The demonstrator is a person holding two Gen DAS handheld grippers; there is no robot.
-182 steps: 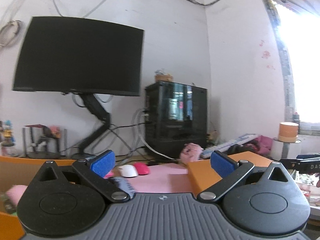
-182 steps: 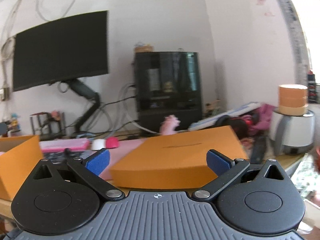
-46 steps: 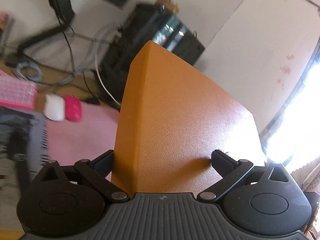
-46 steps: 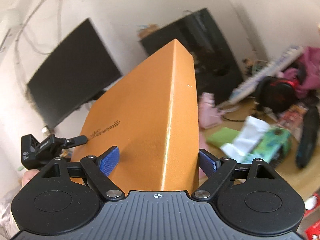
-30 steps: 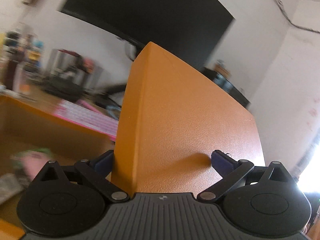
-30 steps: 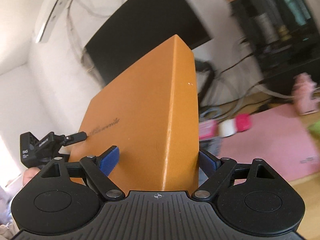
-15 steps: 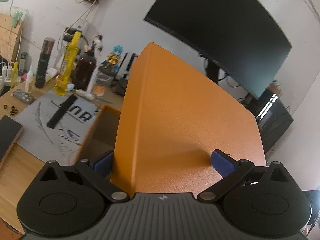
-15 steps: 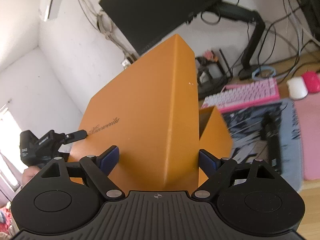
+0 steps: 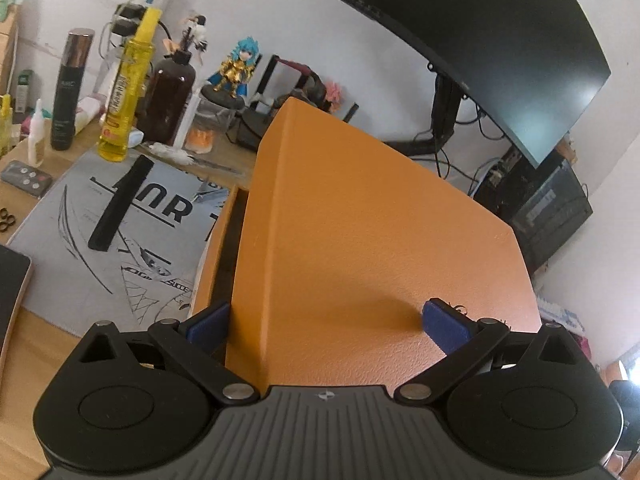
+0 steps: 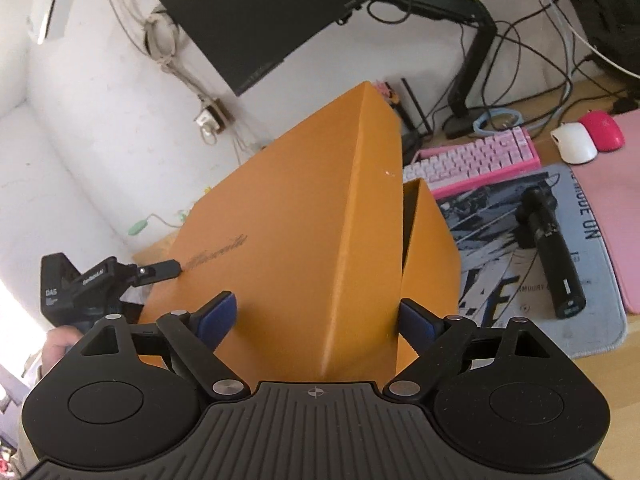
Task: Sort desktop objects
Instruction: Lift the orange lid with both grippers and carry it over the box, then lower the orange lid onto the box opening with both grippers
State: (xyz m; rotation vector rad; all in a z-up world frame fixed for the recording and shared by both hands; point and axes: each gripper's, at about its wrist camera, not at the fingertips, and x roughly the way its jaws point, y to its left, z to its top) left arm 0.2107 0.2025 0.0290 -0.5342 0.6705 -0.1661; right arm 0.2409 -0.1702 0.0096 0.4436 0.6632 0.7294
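Since the previous second the large orange textured cardboard lid (image 9: 360, 248) has been carried across from in front of the monitor and now hangs tilted directly above the open orange cardboard box (image 9: 216, 248), whose rim shows just beneath its left edge. The left gripper (image 9: 326, 320) clamps one corner, its blue-padded fingers (image 9: 442, 322) pressing top and underside. The right gripper (image 10: 316, 316) straddles the opposite corner, its jaws opening while the lid sits between them. Judgement: the lid is about to be seated; alignment with the box walls is unconfirmed and an early release risks a skewed fit. The wooden bench (image 9: 36, 344) carries a grey printed desk mat (image 10: 504, 248), a black cylindrical tool (image 10: 554, 256) and a pink keyboard (image 10: 480, 160); bottles and figurines stand far left. A black monitor (image 9: 480, 40) hangs on the white wall.
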